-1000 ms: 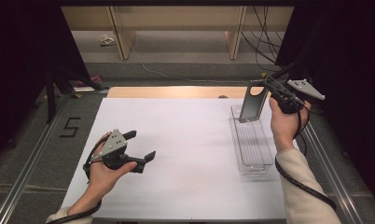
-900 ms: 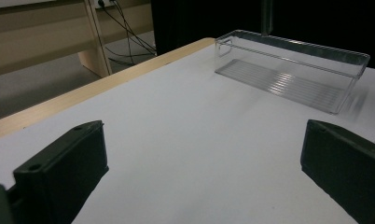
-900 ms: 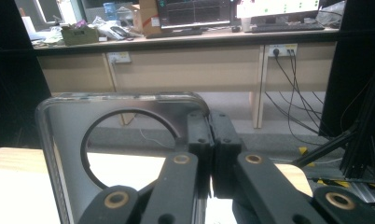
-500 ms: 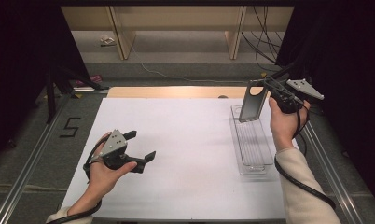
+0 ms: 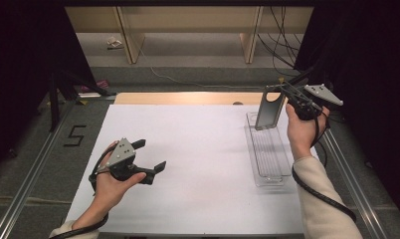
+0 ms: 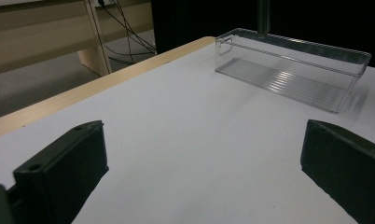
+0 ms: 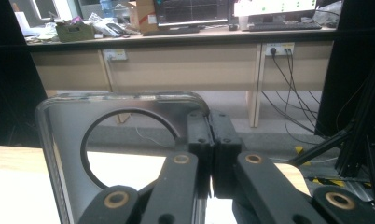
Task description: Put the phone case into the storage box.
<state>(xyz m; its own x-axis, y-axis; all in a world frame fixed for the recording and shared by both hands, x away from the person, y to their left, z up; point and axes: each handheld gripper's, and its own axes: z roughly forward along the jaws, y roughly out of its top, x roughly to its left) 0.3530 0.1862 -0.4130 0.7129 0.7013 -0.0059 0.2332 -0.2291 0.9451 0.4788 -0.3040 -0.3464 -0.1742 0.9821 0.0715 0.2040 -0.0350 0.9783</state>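
My right gripper is pressed together on the lid: in the right gripper view its two jaws meet on the lid's top edge, at about 1 o'clock from the round hole. I hold the lid upright in the air, above the far end of the bin, and I cannot tell if its lower edge touches the bin. The lid is a thin grey plate, a little see-through, with rounded corners and one big round hole near the top. The bin is clear plastic, long and narrow, with ribs on its floor; it lies on the white table at about 3 o'clock from the table's middle, its long side running from 12 to 6 o'clock.

My left gripper is spread wide with nothing between the jaws. It sits low over the table at about 8 o'clock, well apart from the bin, which I see ahead of it in the left gripper view.

The only writing I can read is a black "5" on the grey surface left of the table, at 9 o'clock.
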